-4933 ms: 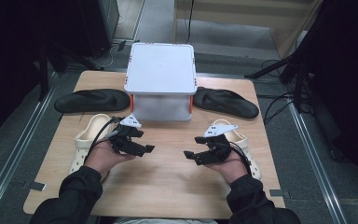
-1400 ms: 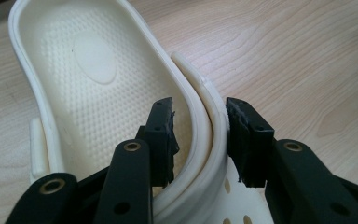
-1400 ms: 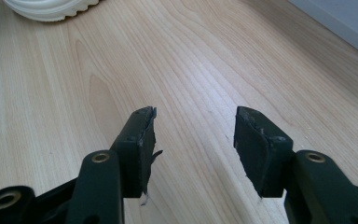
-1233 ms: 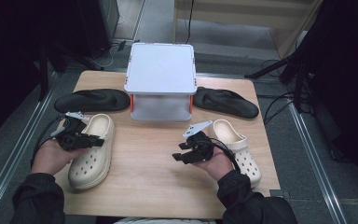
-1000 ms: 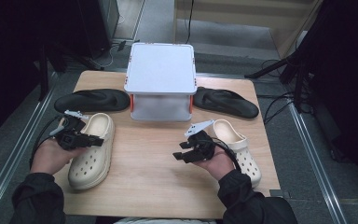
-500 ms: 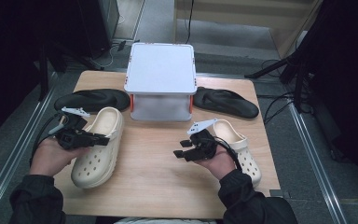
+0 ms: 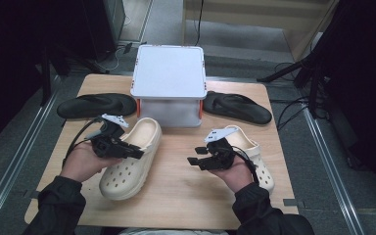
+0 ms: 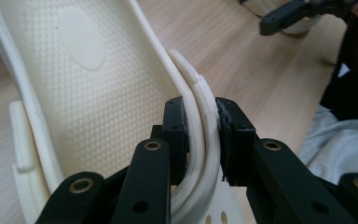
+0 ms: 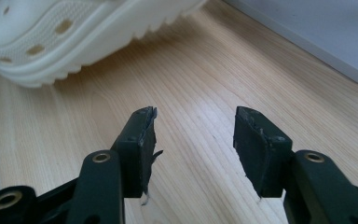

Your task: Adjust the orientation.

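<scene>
We are now lifting the left clog (image 7: 129, 157) toward the box (image 7: 169, 84), its rim clamped in our left gripper (image 8: 199, 128). Our right gripper (image 9: 193, 140) is hovering with jaws apart over the table (image 9: 242, 70), so packing this shoe looks underway.

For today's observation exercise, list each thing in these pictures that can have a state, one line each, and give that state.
Left claw: shut on the left clog's side wall and strap.
Right claw: open, empty, above the table.
Left clog: gripped, tilted, toe towards the person.
Right clog: flat on the table, partly under the right hand.
Storage box: lid on.
Left black sandal: lying flat, untouched.
Right black sandal: lying flat, untouched.
</scene>
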Motion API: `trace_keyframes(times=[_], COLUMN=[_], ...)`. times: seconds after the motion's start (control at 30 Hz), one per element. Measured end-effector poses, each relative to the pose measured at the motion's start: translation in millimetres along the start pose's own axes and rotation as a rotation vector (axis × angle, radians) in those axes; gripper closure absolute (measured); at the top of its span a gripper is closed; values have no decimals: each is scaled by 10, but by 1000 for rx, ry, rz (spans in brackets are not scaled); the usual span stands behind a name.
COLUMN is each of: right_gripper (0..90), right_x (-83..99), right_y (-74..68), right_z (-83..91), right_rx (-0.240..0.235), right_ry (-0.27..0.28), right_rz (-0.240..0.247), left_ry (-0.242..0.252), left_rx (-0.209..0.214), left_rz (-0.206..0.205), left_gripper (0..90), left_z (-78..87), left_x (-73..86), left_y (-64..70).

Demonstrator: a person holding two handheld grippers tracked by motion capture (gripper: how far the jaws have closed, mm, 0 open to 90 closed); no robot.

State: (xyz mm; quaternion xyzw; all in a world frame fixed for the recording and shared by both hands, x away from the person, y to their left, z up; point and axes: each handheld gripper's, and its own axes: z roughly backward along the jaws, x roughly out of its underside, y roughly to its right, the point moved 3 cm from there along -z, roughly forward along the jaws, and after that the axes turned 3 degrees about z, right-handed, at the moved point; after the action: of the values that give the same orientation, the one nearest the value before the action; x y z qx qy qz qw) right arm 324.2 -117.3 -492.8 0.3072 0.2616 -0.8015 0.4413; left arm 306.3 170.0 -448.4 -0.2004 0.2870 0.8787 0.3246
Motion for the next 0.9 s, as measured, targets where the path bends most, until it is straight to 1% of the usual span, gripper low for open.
trace_keyframes(times=[0.03,0.07,0.13,0.17,0.2,0.23,0.27,0.3,0.33,0.37,0.43,0.47,0.5,0.53,0.6,0.63,0.73,0.77,0.8,0.83,0.9], right_gripper=[494,495,495,495,495,495,495,495,495,495,495,495,495,495,495,495,495,495,495,495,495], right_x=[12,23,38,59,59,82,91,100,100,121,135,142,147,151,157,157,155,150,148,147,141], right_y=[2,3,3,9,9,6,7,11,11,13,17,14,12,9,8,7,2,1,-2,-7,-9], right_z=[14,28,43,61,61,87,98,109,109,129,138,144,144,147,145,140,128,112,102,90,71], right_rx=[4,9,14,20,20,26,28,31,31,36,41,44,45,46,48,48,48,45,44,40,38], right_ry=[1,3,4,8,8,10,12,15,15,16,18,18,23,21,23,25,24,26,25,22,21], right_rz=[-5,-10,-14,-15,-15,-29,-34,-37,-37,-50,-51,-56,-57,-60,-59,-59,-62,-58,-58,-58,-52], left_ry=[-9,-9,-30,-41,-41,-55,-62,-74,-74,-94,-106,-106,-116,-121,-123,-119,-120,-113,-113,-103,-101], left_rx=[13,13,25,31,31,45,52,52,52,57,62,62,65,62,74,65,57,58,58,48,37], left_rz=[-5,-5,-28,-41,-41,-44,-41,-42,-42,-46,-47,-47,-45,-48,-29,-31,-29,-24,-24,-34,-37], left_gripper=[755,755,754,753,752,753,752,752,752,751,750,750,749,749,747,745,742,735,730,721,705], left_z=[-44,-44,-138,-211,-211,-288,-329,-378,-378,-443,-517,-517,-598,-623,-689,-707,-729,-732,-732,-729,-728], left_x=[-21,-21,-68,-101,-101,-134,-150,-167,-167,-185,-197,-197,-200,-201,-202,-211,-226,-230,-230,-229,-229], left_y=[25,25,74,110,110,133,138,147,147,151,160,160,164,157,140,131,113,105,105,101,107])
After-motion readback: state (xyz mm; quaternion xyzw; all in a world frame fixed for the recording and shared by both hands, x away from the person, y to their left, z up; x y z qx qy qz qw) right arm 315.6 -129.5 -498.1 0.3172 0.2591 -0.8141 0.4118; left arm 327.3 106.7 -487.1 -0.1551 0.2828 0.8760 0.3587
